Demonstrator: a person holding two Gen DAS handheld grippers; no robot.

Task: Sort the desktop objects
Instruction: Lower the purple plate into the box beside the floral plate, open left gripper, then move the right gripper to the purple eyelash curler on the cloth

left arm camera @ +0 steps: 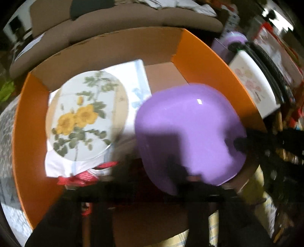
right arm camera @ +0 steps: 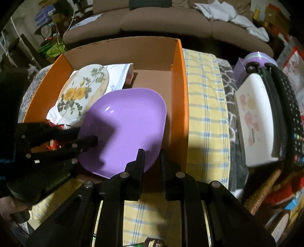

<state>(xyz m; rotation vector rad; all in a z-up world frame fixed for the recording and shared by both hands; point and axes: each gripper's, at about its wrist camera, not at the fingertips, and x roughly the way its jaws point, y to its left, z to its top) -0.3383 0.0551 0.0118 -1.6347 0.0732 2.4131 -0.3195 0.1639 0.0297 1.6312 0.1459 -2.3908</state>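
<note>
Yellow checked cloth [right arm camera: 207,121] under orange-walled cardboard box [right arm camera: 182,79].

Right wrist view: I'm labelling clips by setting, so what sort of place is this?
Probably a lived-in living room at home: a brown sofa with crumpled laundry behind the orange box, and a yellow checked cloth over the surface.

A: What sits mid-frame?
B: A purple plate [right arm camera: 125,131], tilted over the near edge of an orange box [right arm camera: 182,106]. The left gripper [right arm camera: 91,143], at left, is clamped on its rim.
A: And the right gripper [right arm camera: 152,157]?
B: Bottom centre, its fingers parted, just beside the plate's near corner.
A: Inside the box?
B: A floral round plate [right arm camera: 83,92] on white cloth [right arm camera: 117,76], upper left.
</note>
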